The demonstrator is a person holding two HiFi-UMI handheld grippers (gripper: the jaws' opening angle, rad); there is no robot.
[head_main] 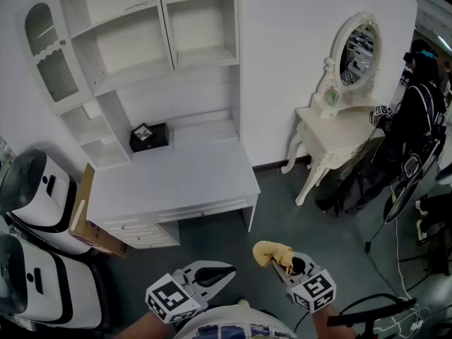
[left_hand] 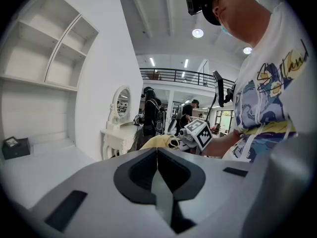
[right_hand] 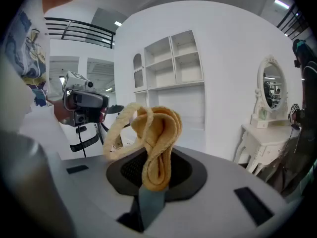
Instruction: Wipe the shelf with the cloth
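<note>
- The right claw (right_hand: 154,175) is clamped on a yellow cloth (right_hand: 153,133). The folded cloth is pinched between the jaws and its loose loops bulge out past the tips.
- In the head view that cloth hangs bunched at the claw's front, low over the grey floor (head_main: 318,224). It is in front of the desk and well apart from the shelf.
- The left claw (left_hand: 157,152) has its jaws pressed together along a thin seam, with nothing between them.
- Both claws are held close to the person's body at the lower edge of the head view, the left one just beside the right.
- The white desk (head_main: 183,179) stands against the wall, and drawers show under its front edge.
- A small black box (head_main: 149,137) sits at the back left of the desktop.
- The white shelf unit (head_main: 141,41) rises from the back of the desk with open compartments. A cabinet door with an arched window is at its left.
- A cardboard box (head_main: 88,217) leans at the desk's left end, beside two white-and-black machines (head_main: 35,189).
- To the right, a small vanity desk (head_main: 332,136) carries an oval mirror (head_main: 357,48). A person in dark clothes (head_main: 417,119) stands just beside it.
</note>
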